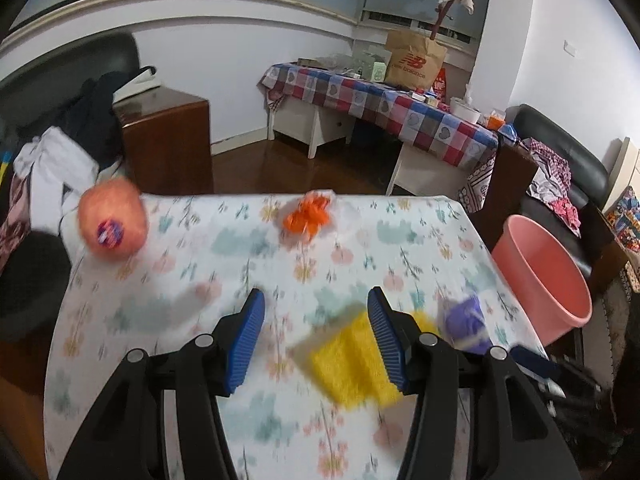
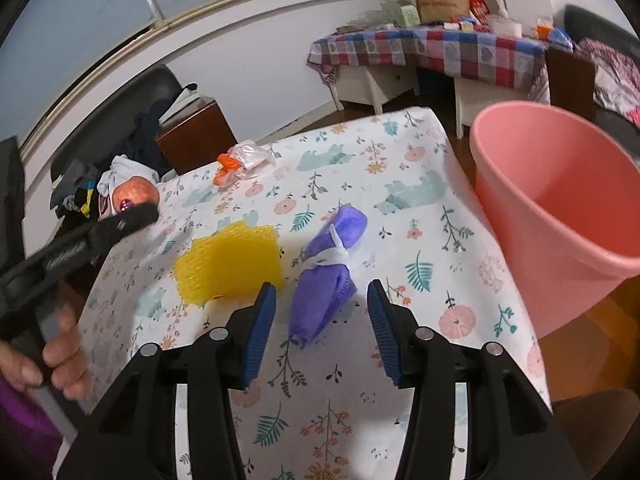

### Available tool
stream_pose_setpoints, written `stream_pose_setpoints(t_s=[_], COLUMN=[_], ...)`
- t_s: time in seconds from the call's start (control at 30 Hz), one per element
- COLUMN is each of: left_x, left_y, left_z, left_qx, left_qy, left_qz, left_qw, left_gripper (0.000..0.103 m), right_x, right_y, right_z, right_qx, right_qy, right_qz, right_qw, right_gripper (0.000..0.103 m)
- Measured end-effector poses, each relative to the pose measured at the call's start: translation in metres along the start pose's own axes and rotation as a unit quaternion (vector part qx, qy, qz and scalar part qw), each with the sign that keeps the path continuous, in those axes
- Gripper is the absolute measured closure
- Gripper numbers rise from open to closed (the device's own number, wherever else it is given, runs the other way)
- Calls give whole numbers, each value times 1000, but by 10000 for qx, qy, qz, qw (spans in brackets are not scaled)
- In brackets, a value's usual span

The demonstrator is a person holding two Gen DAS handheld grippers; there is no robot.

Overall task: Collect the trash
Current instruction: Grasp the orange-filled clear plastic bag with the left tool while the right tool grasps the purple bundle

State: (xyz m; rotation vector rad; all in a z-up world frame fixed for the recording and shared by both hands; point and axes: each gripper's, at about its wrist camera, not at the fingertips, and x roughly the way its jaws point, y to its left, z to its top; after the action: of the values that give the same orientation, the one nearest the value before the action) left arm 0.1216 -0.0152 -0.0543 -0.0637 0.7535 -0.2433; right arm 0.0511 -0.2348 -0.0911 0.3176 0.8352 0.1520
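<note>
Trash on the tabletop [image 2: 420, 216], three pieces: one purple wrap [image 2: 326, 276], one yellow foam net [image 2: 230, 262], one orange-and-clear wrapper [image 2: 240, 162]. One apple [image 2: 134, 198] sits at the far left corner, sticker facing the cameras.

Right gripper [image 2: 322, 330]: jaws spread wide, nothing between the pads, hovering over the near end of the purple wrap. Wrap lies lengthwise away from the jaws, tied with a white strip mid-body. Contact with the pads: cannot tell, looks apart.

Left gripper [image 1: 316, 340]: jaws also spread, holding nothing. Left wrist view is motion-blurred. Its right pad overlaps the yellow foam net [image 1: 352, 360] in that view; touching or above it, cannot tell. Purple wrap [image 1: 468, 326] is just right of the net there. Orange wrapper [image 1: 308, 216] lies near the tabletop's far edge, apple [image 1: 112, 222] at far left.

One pink bin [image 2: 560, 216] stands off the tabletop's right edge, open top, nothing visible inside; also seen in the left view [image 1: 548, 276].

Left gripper's body and the hand [image 2: 60, 356] holding it show at the right view's left edge.
</note>
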Motion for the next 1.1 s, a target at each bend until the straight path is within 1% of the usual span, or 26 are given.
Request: stream_pose_setpoints(t_s=[0.07, 0.13, 0.23, 0.3, 0.4, 0.53, 0.63, 0.67, 0.7, 0.77, 0.8, 0.9, 0.93, 0.97, 1.1], left_x=[18, 33, 51, 62, 76, 95, 108, 111, 113, 115, 115, 112, 110, 107, 87], left_y=[-1, -1, 0, 0, 2, 5, 11, 13, 15, 19, 21, 23, 23, 24, 23], left_z=[10, 18, 29, 36, 42, 45, 44, 44, 43, 42, 41, 40, 39, 39, 34], left_qx=[96, 172, 276, 393, 433, 477, 349, 290, 250, 165, 113, 82, 76, 66, 44], left_qy=[68, 145, 162, 154, 212, 333, 492, 517, 528, 536, 526, 456, 442, 426, 309], left_qz=[-60, -44, -76, -3, 62, 147, 98, 77, 64, 14, -6, -34, -50, -67, -104], left_qw=[9999, 9997, 9995, 9991, 9988, 9982, 9981, 9982, 9983, 9984, 9986, 9989, 9990, 9990, 9995], left_gripper=[50, 51, 54, 54, 55, 60, 63, 69, 72, 84, 87, 92, 96, 99, 99], right_x=[4, 7, 10, 12, 12, 12, 13, 13, 13, 13, 13, 13, 13, 13, 13], right_y=[-2, -1, -4, -7, -9, -11, -12, -12, -12, -12, -12, -12, -12, -12, -12], right_z=[-1, -2, -3, -3, -3, -3, -3, -3, -3, -3, -3, -3, -3, -3, -3], right_qx=[60, 66, 139, 223, 262, 306, 313, 315, 315, 308, 311, 314, 315, 316, 315], right_qy=[77, 165, 229, 266, 260, 282, 306, 306, 307, 312, 309, 308, 308, 307, 308], right_qz=[-51, -74, -48, -23, 19, 54, 68, 68, 68, 64, 65, 67, 68, 70, 68], right_qw=[9999, 9998, 9996, 9994, 9993, 9991, 9990, 9990, 9990, 9990, 9990, 9990, 9990, 9990, 9990], right_gripper=[55, 55, 55, 55, 55, 55, 55, 55, 55, 55, 55, 55, 55, 55, 55])
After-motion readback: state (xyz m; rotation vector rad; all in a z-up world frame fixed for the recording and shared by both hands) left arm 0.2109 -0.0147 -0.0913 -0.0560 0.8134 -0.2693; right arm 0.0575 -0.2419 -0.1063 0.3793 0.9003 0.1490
